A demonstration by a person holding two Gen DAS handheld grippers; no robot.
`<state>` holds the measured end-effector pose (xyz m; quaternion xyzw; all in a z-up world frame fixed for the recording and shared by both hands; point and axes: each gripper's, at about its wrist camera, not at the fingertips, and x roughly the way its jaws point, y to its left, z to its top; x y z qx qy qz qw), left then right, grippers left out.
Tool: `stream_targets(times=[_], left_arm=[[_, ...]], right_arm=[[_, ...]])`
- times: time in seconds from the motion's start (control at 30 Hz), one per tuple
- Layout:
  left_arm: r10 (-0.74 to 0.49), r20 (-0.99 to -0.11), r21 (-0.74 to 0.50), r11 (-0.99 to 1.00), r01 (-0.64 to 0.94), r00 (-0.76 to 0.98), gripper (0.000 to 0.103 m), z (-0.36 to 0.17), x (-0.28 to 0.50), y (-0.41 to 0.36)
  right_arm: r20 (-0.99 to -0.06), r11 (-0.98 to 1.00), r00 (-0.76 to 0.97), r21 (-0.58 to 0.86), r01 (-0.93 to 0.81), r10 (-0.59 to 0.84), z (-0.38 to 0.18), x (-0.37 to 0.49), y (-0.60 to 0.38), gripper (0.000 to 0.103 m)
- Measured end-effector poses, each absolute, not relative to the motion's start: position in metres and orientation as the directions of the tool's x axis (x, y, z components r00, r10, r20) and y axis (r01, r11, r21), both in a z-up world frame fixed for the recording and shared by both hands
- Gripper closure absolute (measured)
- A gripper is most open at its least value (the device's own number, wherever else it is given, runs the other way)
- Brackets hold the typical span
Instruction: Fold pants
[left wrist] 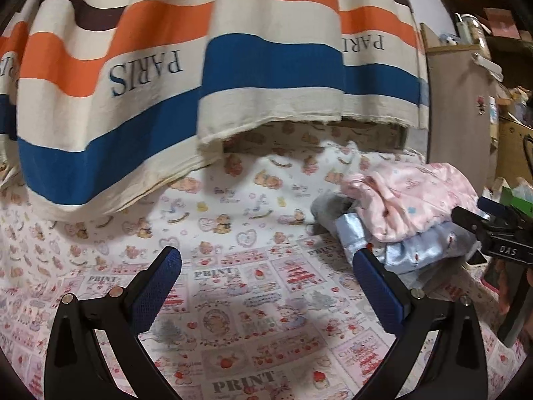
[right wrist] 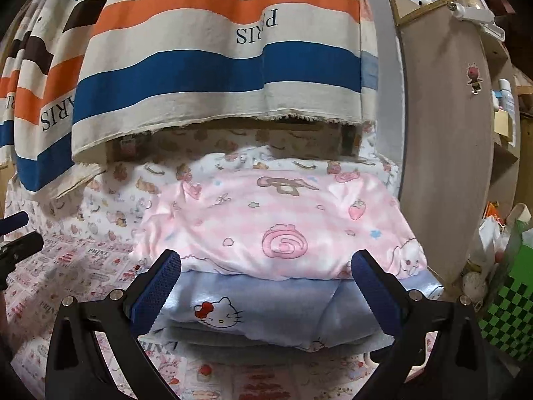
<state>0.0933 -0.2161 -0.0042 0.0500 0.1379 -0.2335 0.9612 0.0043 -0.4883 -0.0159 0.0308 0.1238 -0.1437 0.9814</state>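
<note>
Ahead, at 12 o'clock of the right gripper (right wrist: 266, 266), 2 folded pants are stacked: pink cartoon-print satin pants (right wrist: 276, 220) on pale blue cat-print satin pants (right wrist: 253, 306). Both grippers are spread, nothing grasped; left gripper (left wrist: 266, 266) hovers over the printed bedsheet (left wrist: 233, 300). Slippery satin could slide, toppling the stack if nudged.

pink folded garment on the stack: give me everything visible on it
The pink checked satin-look garment is printed with cartoon strawberries, hearts, flowers, a swirl roll and a brown bear. It lies folded as the top piece of a stack, resting on a light blue shiny folded garment with a cat-face print, on the printed bedsheet. Its surface is glossy and slightly rumpled. The open right gripper hangs just before it; whether the fingers touch it is unclear. Nothing lies on top.
</note>
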Motion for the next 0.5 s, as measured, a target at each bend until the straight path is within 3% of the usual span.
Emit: stream_targets(times=[0.5], left_arm=[[-0.438,-0.285,0.032,0.885,0.465,0.853,0.001,-0.0039,0.0906,-0.2167]], right_arm=[[-0.251,0.954,0.926,0.022,0.298,-0.283,-0.0153,0.0046,-0.4871,0.001]])
